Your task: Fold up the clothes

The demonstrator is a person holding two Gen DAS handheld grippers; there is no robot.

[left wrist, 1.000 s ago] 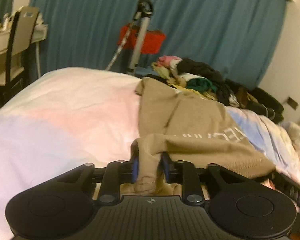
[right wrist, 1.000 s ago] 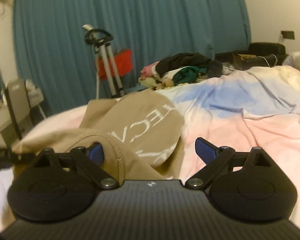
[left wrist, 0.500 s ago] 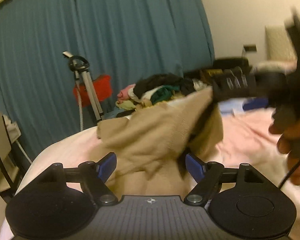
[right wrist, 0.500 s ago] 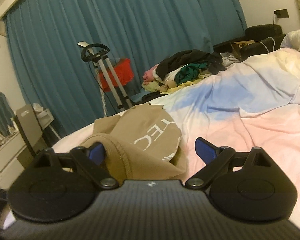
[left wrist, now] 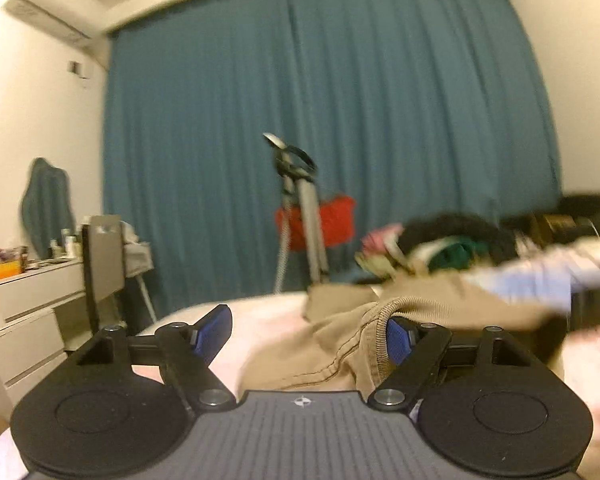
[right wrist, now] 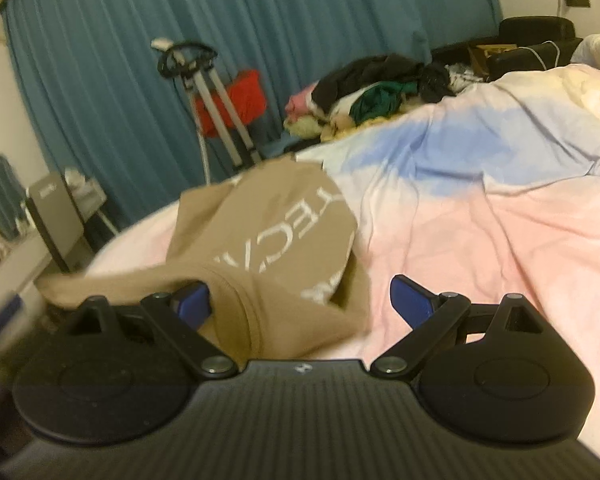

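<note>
Left hand-held gripper (left wrist: 308, 334) — jaws wide, ribbed collar draped against the right finger. Right hand-held gripper (right wrist: 300, 300) — jaws wide, collar fold beside the left finger. Tan T-shirt (right wrist: 276, 232) — crumpled, white lettering showing, lay on the pink-and-blue bed (right wrist: 500, 216).

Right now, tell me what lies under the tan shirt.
The tan shirt lies crumpled on the pink and blue duvet, which shows around it. The shirt's own folds hide whatever sits directly beneath; the lettered panel drapes over more tan fabric.
</note>
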